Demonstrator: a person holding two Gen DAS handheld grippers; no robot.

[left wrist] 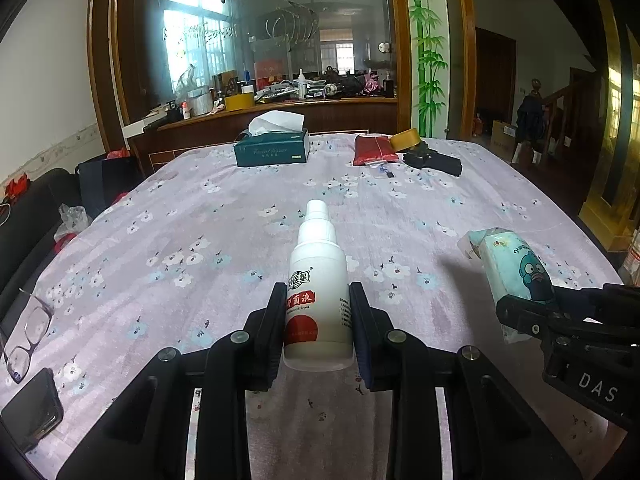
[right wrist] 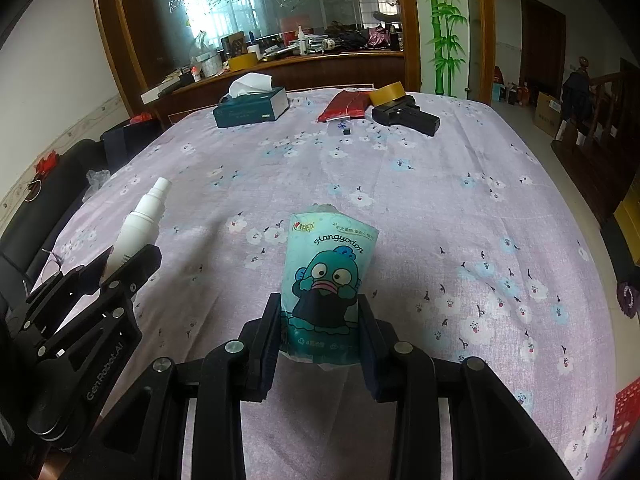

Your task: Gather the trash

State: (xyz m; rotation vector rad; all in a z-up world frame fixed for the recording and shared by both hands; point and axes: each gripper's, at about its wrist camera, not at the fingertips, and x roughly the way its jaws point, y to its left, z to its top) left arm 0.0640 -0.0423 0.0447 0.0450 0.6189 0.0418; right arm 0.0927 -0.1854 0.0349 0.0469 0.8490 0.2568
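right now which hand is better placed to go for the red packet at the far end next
Neither is free: the left gripper holds the spray bottle, the right gripper holds the tissue pack. Once emptied, probably the right, since the red packet lies far and right of centre.

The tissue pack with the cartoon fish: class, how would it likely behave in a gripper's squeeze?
The tissue pack probably yields: its wrapper narrows where the right gripper clamps it. It looks light, standing up from the pads without drooping. The glossy film may be slippery, so a loose hold could slide.
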